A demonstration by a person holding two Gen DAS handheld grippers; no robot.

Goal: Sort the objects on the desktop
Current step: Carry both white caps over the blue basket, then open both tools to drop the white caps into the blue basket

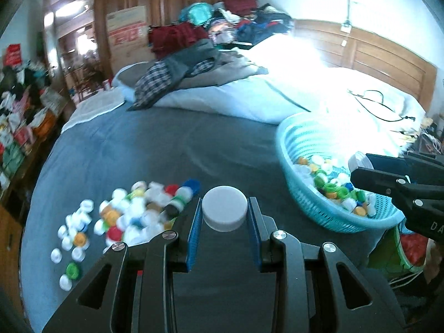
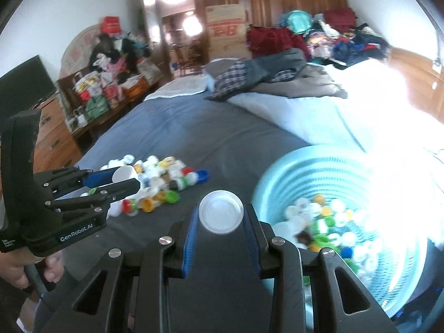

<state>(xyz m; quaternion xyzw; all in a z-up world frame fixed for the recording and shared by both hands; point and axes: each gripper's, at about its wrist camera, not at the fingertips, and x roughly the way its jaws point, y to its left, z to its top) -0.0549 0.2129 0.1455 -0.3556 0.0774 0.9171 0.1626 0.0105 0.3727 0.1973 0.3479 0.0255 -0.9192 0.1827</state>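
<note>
My left gripper [image 1: 224, 212] is shut on a large white cap [image 1: 224, 208], top side up, held above the dark blue bed cover. It also shows in the right wrist view [image 2: 125, 180], over the pile. My right gripper [image 2: 221, 216] is shut on a white cap [image 2: 221, 211], hollow side up, just left of the turquoise basket [image 2: 277, 183]. The right gripper shows in the left wrist view [image 1: 358, 166] above the basket [image 1: 305, 194]. A pile of loose coloured caps [image 1: 133, 211] lies on the cover to the left, also in the right wrist view [image 2: 163, 183].
The basket holds several coloured caps [image 2: 327, 219]. White bedding [image 1: 249, 97] and heaped clothes [image 1: 180, 63] lie further back on the bed. A wooden headboard [image 1: 374, 52] is at the right. Cluttered shelves [image 2: 97, 91] and a dresser [image 2: 52, 138] stand left of the bed.
</note>
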